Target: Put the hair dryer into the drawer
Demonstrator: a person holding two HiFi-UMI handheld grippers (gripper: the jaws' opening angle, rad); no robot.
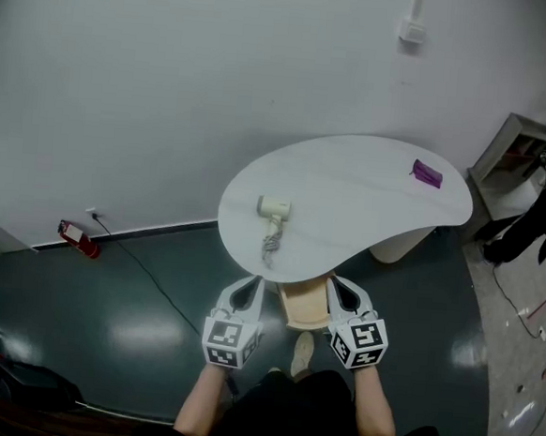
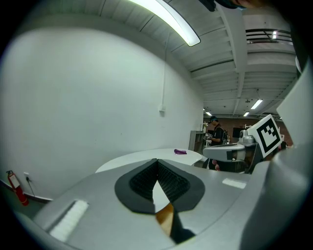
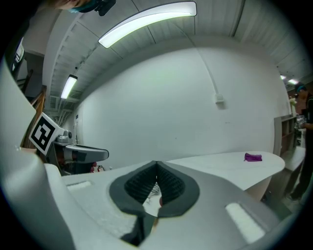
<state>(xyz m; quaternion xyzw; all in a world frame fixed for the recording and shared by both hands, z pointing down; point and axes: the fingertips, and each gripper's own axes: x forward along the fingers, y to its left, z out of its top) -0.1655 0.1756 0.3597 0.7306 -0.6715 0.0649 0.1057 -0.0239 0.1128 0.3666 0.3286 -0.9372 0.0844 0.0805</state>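
White wall (image 1: 171,82) and dark green floor (image 1: 106,312) frame a white, bean-shaped table (image 1: 368,201). The cream hair dryer (image 1: 274,209) lies on it near the left front edge, its coiled cord (image 1: 269,245) trailing toward the person (image 1: 286,411). A small purple thing (image 1: 427,173) sits well apart from it at the table's far right end. Under the near edge a tan wooden piece (image 1: 304,304) sticks out; whether it's the drawer I can't tell. The person holds both tools low at that edge, one either side of the tan piece. The left tongs (image 1: 253,282) are clenched with nothing in them, and the right tongs (image 1: 336,283) are clenched and empty too. A red fire extinguisher (image 1: 79,240) sits at the foot of the wall.
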